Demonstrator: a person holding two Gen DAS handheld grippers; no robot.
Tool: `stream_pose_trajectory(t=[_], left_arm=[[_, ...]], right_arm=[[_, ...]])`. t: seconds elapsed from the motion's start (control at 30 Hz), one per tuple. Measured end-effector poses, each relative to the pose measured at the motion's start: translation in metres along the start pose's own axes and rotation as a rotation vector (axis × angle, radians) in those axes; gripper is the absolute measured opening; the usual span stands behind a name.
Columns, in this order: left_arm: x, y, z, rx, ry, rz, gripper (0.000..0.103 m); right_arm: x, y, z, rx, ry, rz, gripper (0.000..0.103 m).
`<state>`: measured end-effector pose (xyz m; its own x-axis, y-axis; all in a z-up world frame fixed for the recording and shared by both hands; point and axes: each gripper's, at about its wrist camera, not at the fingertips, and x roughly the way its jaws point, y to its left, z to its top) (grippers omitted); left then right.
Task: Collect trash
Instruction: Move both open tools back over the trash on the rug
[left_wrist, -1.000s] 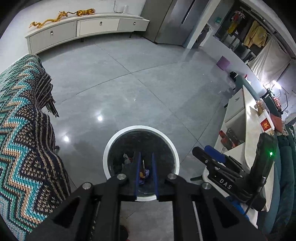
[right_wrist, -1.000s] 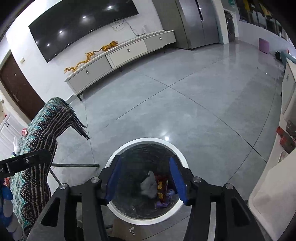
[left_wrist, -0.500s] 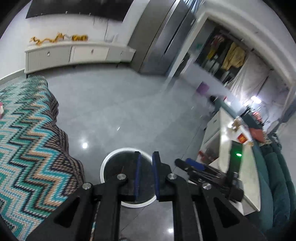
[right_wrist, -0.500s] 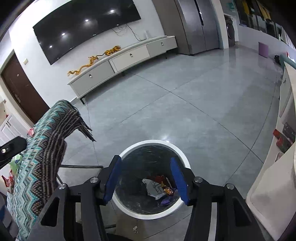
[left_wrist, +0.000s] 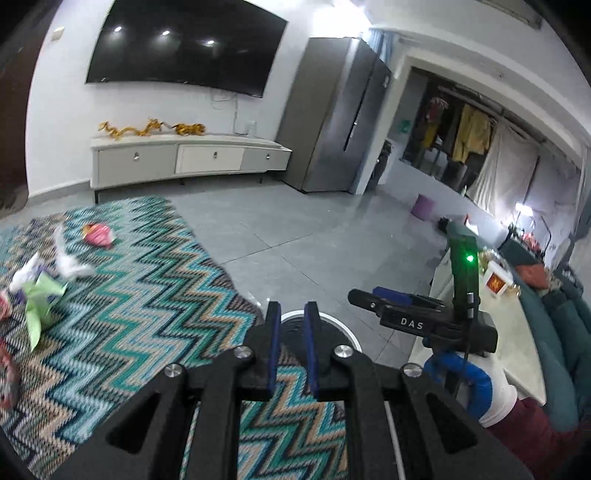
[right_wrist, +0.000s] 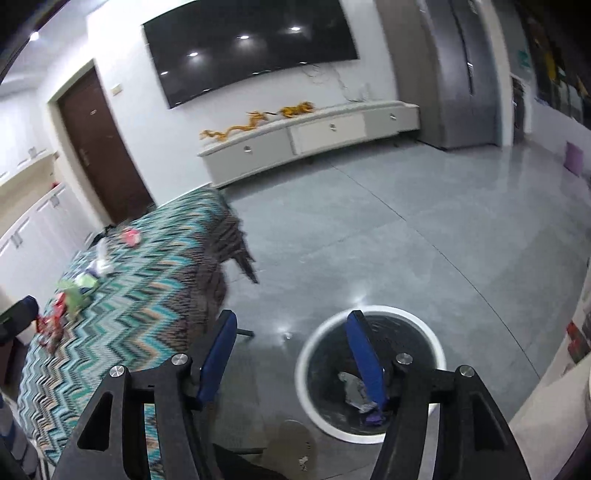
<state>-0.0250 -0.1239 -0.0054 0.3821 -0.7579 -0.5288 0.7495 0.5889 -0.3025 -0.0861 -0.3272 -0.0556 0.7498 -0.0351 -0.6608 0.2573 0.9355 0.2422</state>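
Nearby, the left gripper (left_wrist: 291, 347) holds nothing, fingers narrowly apart; the right gripper (right_wrist: 291, 354) is spread wide over the white-rimmed bin (right_wrist: 369, 373). Beyond, wrappers (left_wrist: 44, 291) litter the zigzag blanket (left_wrist: 147, 295); farther, TV cabinet (right_wrist: 314, 136).

dim indoor light; ceiling lamps glare off the tv (left_wrist: 184, 48) and glossy floor (right_wrist: 369, 236), motion blur smears both fisheye-bent views.
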Motion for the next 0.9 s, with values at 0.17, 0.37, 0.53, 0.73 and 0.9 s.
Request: stream_pose_trajectory(t=[0.17, 0.37, 0.53, 0.73, 0.9], left_arm=[[-0.028, 0.033, -0.013, -0.063, -0.03, 0.035, 0.012], [-0.065, 0.073, -0.032, -0.168, -0.063, 0.047, 0.054], [-0.099, 0.097, -0.044, -0.249, -0.142, 0.019, 0.103], [-0.127, 0.119, -0.053, -0.264, -0.184, 0.117, 0.103], [-0.149, 0.163, -0.066, -0.35, -0.189, 0.262, 0.103]], right_arm=[[0.006, 0.044, 0.005, -0.075, 0.014, 0.041, 0.063], [0.013, 0.092, 0.009, -0.155, 0.022, 0.072, 0.065], [0.02, 0.125, 0.009, -0.202, 0.028, 0.101, 0.067], [0.033, 0.156, 0.006, -0.254, 0.053, 0.137, 0.068], [0.041, 0.172, 0.004, -0.276, 0.07, 0.164, 0.07]])
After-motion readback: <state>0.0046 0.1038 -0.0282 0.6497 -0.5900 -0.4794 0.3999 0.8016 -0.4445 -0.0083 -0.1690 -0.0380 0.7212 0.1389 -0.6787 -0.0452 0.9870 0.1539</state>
